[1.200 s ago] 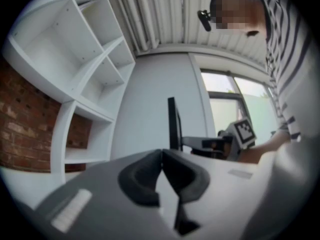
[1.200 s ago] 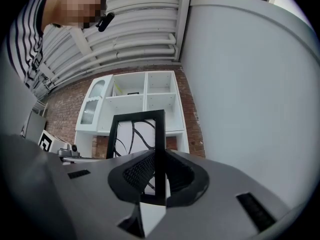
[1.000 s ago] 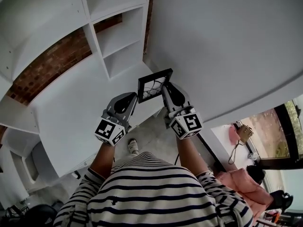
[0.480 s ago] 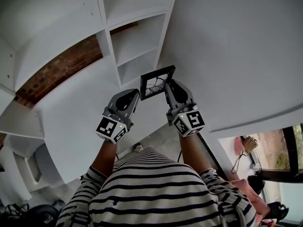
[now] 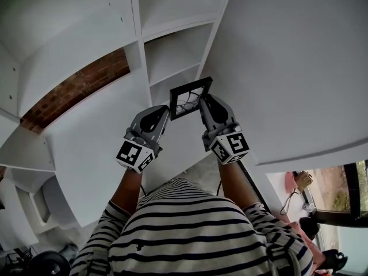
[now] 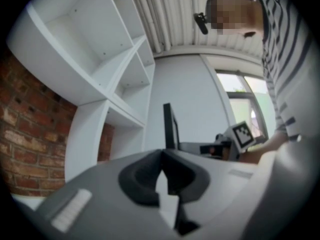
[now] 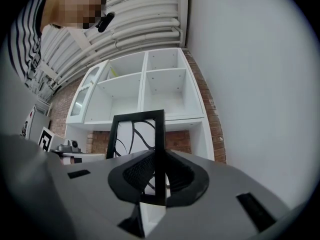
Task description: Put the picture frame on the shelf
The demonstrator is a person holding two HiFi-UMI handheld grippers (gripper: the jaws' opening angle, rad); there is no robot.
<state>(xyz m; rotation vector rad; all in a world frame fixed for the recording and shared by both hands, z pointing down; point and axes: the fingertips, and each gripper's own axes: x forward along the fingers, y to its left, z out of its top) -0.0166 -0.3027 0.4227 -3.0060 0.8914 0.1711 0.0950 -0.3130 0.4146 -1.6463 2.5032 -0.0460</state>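
A black picture frame (image 5: 190, 98) with black curving lines on white hangs in the air in front of the white shelf unit (image 5: 172, 45). My right gripper (image 5: 203, 100) is shut on the frame's right side bar. In the right gripper view, that bar (image 7: 159, 134) runs up from between the jaws of the right gripper (image 7: 159, 159). My left gripper (image 5: 164, 113) is just by the frame's lower left corner, shut, with nothing between its jaws. From the left gripper (image 6: 161, 155), the frame (image 6: 168, 126) shows edge-on just past the tips.
The shelf unit (image 7: 145, 86) has several open white compartments, with a red brick wall (image 5: 75, 88) behind it. A plain white wall (image 5: 287, 68) stands at the right. A window (image 6: 245, 96) lies behind me. A pink bag and small items (image 5: 296, 180) sit low at the right.
Both grippers and the frame have drifted slightly up and toward the shelf, and the compartments now sit closer above the frame. The right grip on the frame is unchanged.
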